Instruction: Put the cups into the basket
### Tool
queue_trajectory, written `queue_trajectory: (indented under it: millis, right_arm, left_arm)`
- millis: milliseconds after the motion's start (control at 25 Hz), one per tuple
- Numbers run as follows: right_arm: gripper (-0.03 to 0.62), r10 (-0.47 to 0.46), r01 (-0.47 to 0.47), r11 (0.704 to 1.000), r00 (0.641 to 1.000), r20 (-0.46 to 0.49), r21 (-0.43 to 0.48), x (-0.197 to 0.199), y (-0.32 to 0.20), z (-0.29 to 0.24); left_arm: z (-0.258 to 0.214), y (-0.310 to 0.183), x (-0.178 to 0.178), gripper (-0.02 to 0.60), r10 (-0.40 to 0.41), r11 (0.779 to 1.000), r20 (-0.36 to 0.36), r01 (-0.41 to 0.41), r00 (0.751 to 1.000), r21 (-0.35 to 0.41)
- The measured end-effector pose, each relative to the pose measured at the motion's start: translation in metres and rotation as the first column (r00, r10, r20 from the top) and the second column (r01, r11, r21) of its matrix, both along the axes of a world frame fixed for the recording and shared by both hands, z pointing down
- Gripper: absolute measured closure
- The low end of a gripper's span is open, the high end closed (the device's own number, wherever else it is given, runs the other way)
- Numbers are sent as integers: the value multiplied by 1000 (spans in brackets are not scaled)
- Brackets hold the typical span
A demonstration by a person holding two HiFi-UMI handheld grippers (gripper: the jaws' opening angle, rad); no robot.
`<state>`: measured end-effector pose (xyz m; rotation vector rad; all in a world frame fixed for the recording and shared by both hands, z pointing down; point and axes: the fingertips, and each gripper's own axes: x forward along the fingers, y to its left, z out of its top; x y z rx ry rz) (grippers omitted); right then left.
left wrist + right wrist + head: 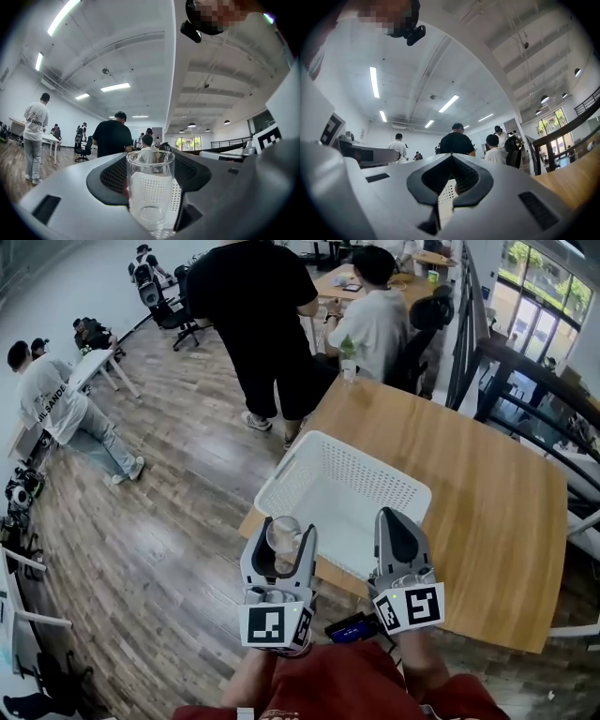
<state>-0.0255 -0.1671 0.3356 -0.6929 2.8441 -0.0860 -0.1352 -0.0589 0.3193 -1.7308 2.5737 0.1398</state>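
Observation:
A clear glass cup [283,540] stands upright between the jaws of my left gripper [286,529], which is shut on it. They hang just off the near-left corner of the white perforated basket [286,472], which sits on the wooden table [469,484]. In the left gripper view the glass [150,192] fills the gap of that gripper [151,161], and the basket shows through it. My right gripper [392,515] is shut with nothing in it, over the basket's near edge. In the right gripper view its tips [450,155] meet, and a strip of basket [446,197] shows below them.
A person in black [258,324] stands past the table's far corner, beside a seated person in white [375,324]. A small cup with a plant [349,367] stands on that corner. A dark device [354,626] lies at the table's near edge. A railing [487,362] runs along the right.

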Motion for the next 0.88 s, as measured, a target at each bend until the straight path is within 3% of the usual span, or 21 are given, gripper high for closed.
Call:
queue_trajectory:
  millis: [240, 480, 880]
  right_arm:
    - [589, 29, -29, 1000, 1000, -2, 7, 2, -14, 4]
    - [589, 91, -90, 995, 996, -17, 34, -16, -23, 2]
    - [589, 237, -235, 971, 970, -55, 48, -46, -39, -3]
  left_arm:
    - [2, -24, 1, 291, 57, 998, -10, -57, 998, 9]
    - [1, -44, -24, 291, 133, 991, -16, -132, 991, 30]
    - [3, -77, -63, 291, 291, 957, -45, -290, 956, 31]
